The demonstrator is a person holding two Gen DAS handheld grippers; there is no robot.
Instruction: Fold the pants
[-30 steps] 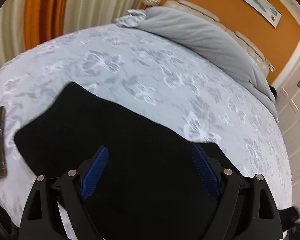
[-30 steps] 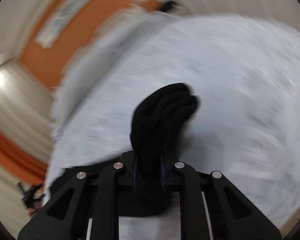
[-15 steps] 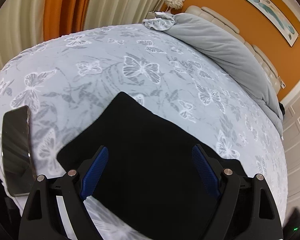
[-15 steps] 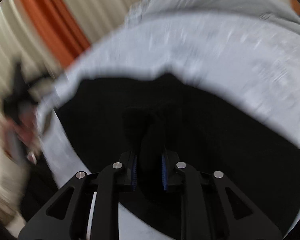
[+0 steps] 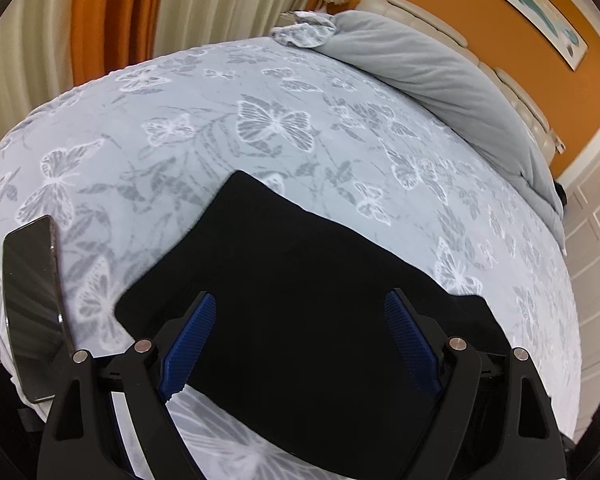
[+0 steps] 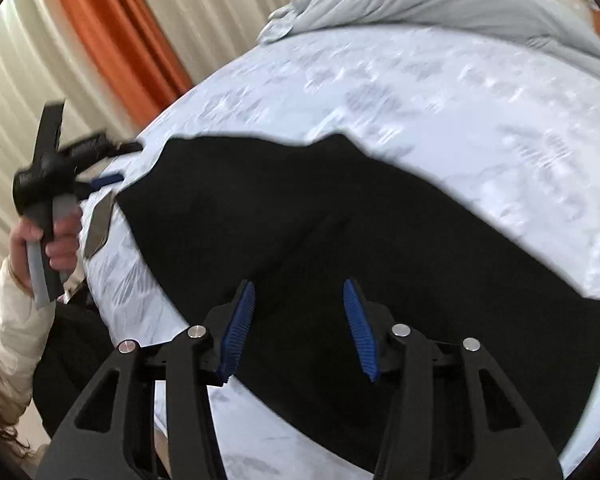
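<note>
While the pants (image 5: 300,312) lie flat by the bed's (image 5: 180,128) near edge, long axis along it, the left gripper (image 5: 300,344) hovers with jaws wide apart; a phone (image 5: 32,304) lies leftward. Nearer the cloth's middle, the right gripper (image 6: 298,328) has jaws opening, clear of the cloth. Curtains (image 5: 112,12) hang behind.

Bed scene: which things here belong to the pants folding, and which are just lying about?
Job:
black pants
left gripper, open
right gripper, jaws opening, pads off the cloth

Lying about:
phone
grey duvet
butterfly bedspread
</note>
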